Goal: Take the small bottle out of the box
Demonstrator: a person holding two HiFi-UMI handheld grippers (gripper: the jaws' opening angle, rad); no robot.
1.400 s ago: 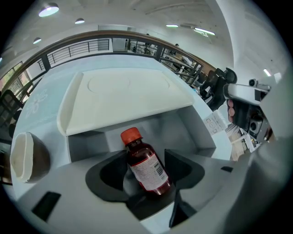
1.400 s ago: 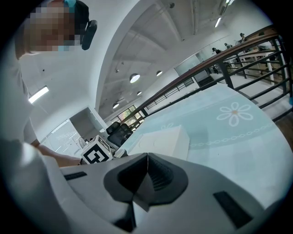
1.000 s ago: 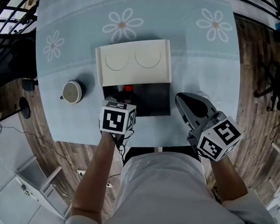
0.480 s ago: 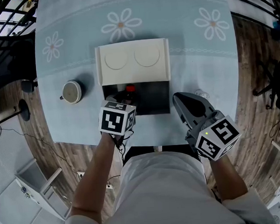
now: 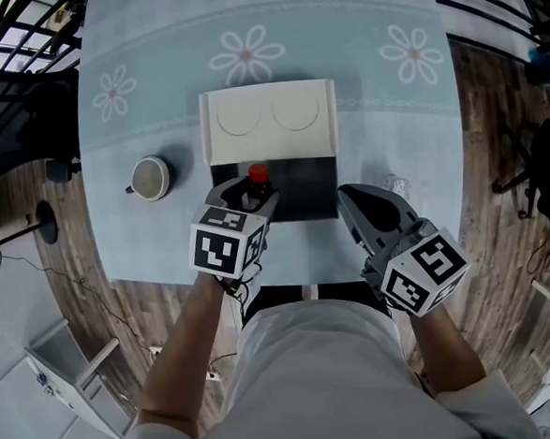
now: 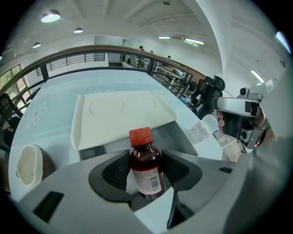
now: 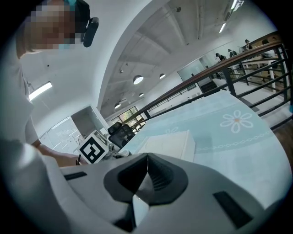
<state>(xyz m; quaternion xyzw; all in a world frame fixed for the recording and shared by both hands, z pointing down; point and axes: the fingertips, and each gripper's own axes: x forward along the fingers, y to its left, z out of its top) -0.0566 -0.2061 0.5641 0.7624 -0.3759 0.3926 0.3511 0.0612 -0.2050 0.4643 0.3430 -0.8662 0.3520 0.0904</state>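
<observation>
Left tool (image 6: 145,161) — jaws just-closed round bottle (image 6: 146,171)

My left gripper (image 6: 145,161), its jaws just closing, clamps the small bottle (image 6: 147,177), while my right gripper (image 7: 147,161) hovers, jaws together.

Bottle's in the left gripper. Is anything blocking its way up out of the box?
Nothing visible does. The left gripper, its jaws having just been closing, grips the small bottle by its sides. The box lid lies folded back behind it, leaving the opening above free. The right gripper is off to the side.
</observation>
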